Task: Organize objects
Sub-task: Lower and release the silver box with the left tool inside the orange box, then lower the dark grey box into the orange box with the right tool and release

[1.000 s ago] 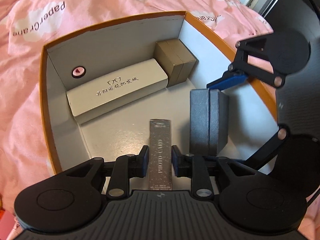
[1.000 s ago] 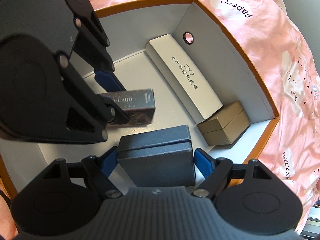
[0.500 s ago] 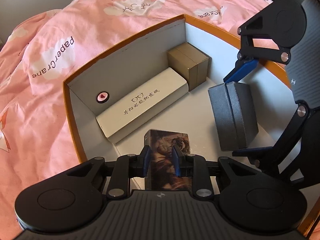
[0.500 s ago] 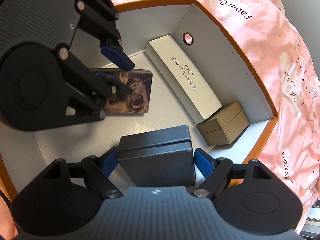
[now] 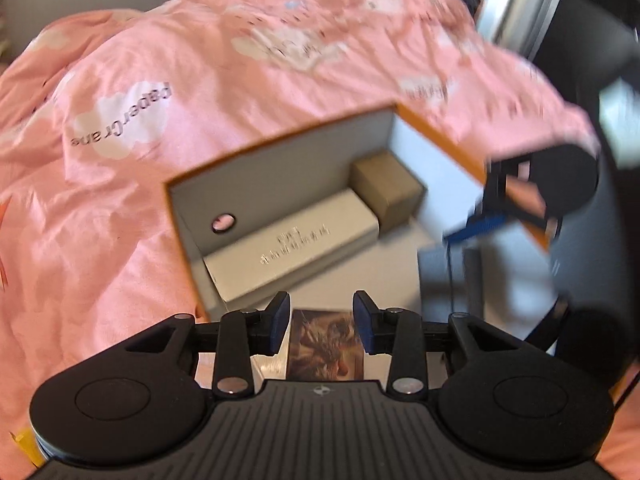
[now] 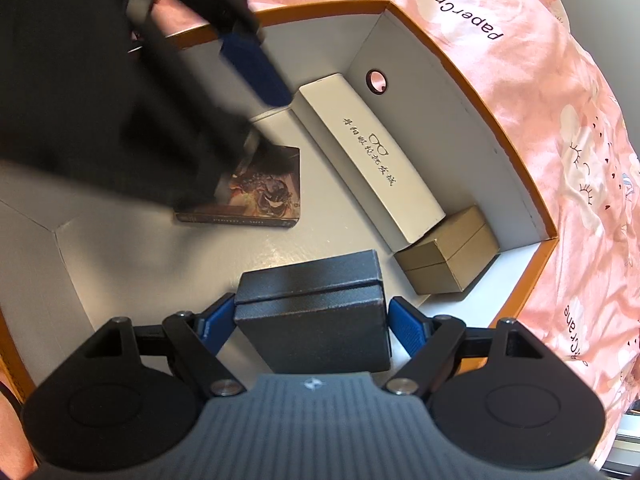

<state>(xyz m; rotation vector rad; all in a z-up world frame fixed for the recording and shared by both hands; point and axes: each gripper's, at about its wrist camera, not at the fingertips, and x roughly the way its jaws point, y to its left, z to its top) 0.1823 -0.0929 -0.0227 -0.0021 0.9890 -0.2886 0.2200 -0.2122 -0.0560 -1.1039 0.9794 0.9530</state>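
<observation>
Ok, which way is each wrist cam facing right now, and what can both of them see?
Left wrist: sits on the left gripper, angled down into the orange-rimmed box from its near side; its opening jaws stand clear of the photo card pack.
Right wrist: sits on the right gripper, looking steeply down into the box; its pads flank the dark grey case, contact unclear.
Shared: the white glasses case, brown box, photo card pack, grey case, and each other's gripper.

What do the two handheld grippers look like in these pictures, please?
Both the left gripper and the right gripper are matte black, with ribbed bodies, a small round emblem, two round discs, silver pivot screws and blue ridged fingertips.
</observation>
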